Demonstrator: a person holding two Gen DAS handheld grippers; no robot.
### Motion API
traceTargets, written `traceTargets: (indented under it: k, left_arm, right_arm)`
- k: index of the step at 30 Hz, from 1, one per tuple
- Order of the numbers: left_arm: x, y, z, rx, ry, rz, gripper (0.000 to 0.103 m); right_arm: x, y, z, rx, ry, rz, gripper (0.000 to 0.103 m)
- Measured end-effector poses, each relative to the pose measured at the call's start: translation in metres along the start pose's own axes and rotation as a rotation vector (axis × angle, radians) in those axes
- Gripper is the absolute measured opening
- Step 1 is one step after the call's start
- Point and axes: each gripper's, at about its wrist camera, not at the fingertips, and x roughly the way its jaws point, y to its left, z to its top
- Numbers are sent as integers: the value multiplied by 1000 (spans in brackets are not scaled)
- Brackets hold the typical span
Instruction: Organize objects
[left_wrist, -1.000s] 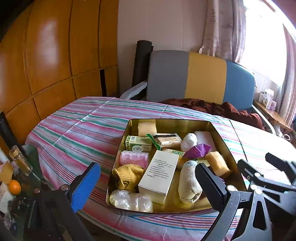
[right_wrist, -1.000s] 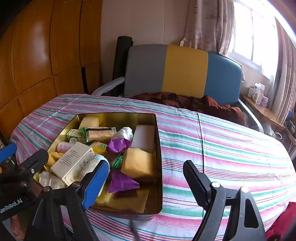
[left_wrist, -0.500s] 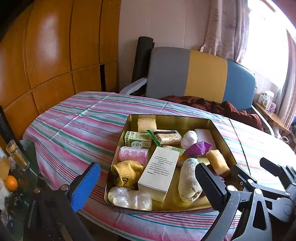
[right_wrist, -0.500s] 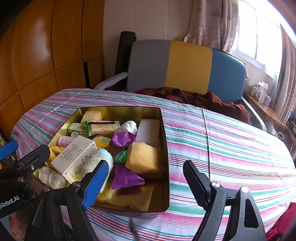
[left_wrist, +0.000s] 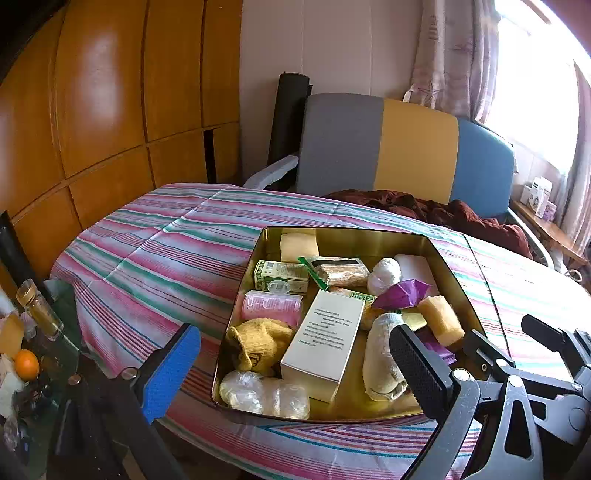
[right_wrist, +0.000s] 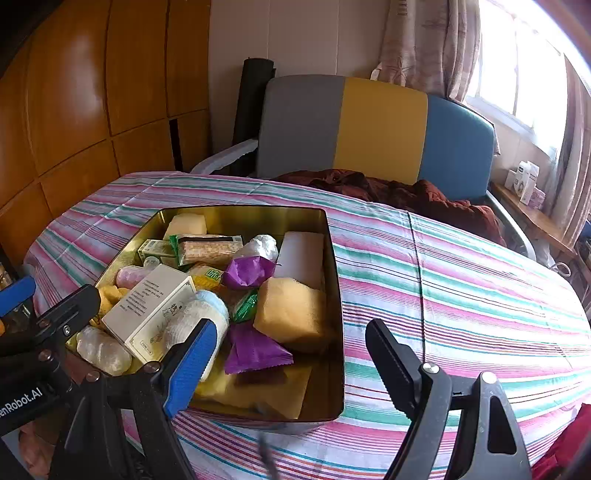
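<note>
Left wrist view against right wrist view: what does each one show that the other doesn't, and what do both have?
Only the left wrist view: a bottle and an orange on a glass side table left of the striped table, plus the yellow glove in full.

Only the right wrist view: the flat purple packet at the tin's near end and the bare striped cloth right of the tin.

Both: the gold tin, white box, sponge, sofa, and both grippers, left and right, open and empty.

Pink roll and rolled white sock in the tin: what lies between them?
In the left wrist view, the white printed box lies between the pink roll and the rolled white sock, in the gold tin.
</note>
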Motion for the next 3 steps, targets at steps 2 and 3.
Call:
traceTargets:
  k: [2,3]
  left_arm:
    - [1,1,0,-2,4,-3,103]
    - [1,1,0,-2,6,-5,103]
  right_arm:
    - [0,1,0,-1,0,2,84]
    - [0,1,0,-1,-1,2,84]
